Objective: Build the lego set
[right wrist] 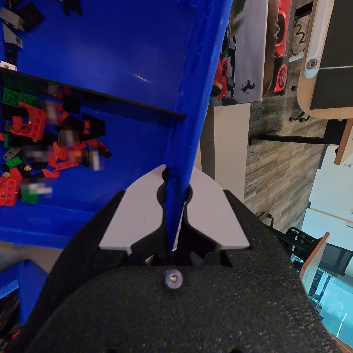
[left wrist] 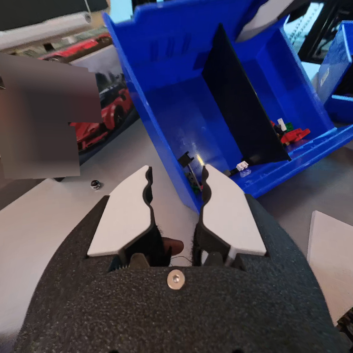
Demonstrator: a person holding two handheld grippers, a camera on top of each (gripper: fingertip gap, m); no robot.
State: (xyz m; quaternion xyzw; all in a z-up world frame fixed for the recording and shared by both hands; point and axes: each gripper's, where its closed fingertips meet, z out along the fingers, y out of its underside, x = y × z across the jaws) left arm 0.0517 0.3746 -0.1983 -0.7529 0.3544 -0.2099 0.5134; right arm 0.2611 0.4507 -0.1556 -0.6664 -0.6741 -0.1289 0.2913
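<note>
Grey desk fills the left wrist view, and at about ten o'clock on it lies the lego set's box, printed with a red car. A small dark bead-like thing sits on the desk at nine o'clock from the left gripper, just off its left finger. The left gripper's jaws stand moderately apart and hold nothing; its left finger is over bare desk and its right finger overlaps the front corner of the blue bin. That bin is tilted, its open side turned toward the camera. A black divider splits it in two. The left compartment holds only a few pieces: a black part on a thin rod against the left wall, and a small white brick at the divider's foot. The right compartment, at two o'clock, holds red, green and white bricks. A second blue bin stands at the far right edge.

In the right wrist view, a heap of red, black and green lego pieces lies at nine o'clock inside the bin, below the divider. Dark grey and black pieces lie above the divider at eleven o'clock. The right gripper is clamped narrowly on the bin's side wall, one finger inside and one outside. Beyond the wall, at one o'clock, the box appears again.
</note>
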